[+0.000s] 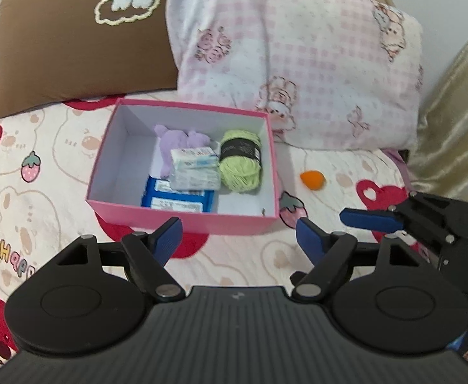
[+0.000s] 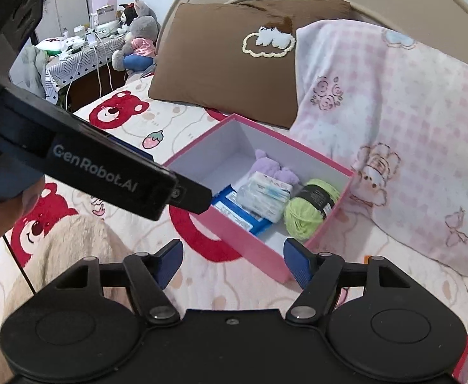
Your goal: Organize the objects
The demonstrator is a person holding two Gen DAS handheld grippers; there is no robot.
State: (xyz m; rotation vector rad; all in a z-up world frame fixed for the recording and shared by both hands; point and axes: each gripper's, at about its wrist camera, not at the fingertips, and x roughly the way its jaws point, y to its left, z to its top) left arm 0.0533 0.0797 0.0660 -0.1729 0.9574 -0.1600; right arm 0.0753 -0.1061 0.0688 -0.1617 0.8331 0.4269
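An open pink box (image 1: 183,220) sits on the bear-print bedsheet in front of two pillows. It holds a purple plush toy (image 1: 173,140), a white tissue pack (image 1: 194,168), a blue wipes pack (image 1: 176,200) and a ball of green yarn (image 1: 240,163). A small orange object (image 1: 312,179) lies on the sheet right of the box. My left gripper (image 1: 240,240) hovers open just in front of the box, nothing between its fingers. My right gripper (image 2: 234,264) is open and empty too, near the box's (image 2: 243,233) front corner. The yarn (image 2: 307,211) sits at that end.
A brown pillow (image 1: 74,48) and a pink checked pillow (image 1: 298,64) lean on the headboard behind the box. A gold curtain (image 1: 457,112) hangs at the right. Beyond the bed stands a cluttered side table (image 2: 74,57) with plush toys. A beige fluffy cloth (image 2: 74,249) lies nearby.
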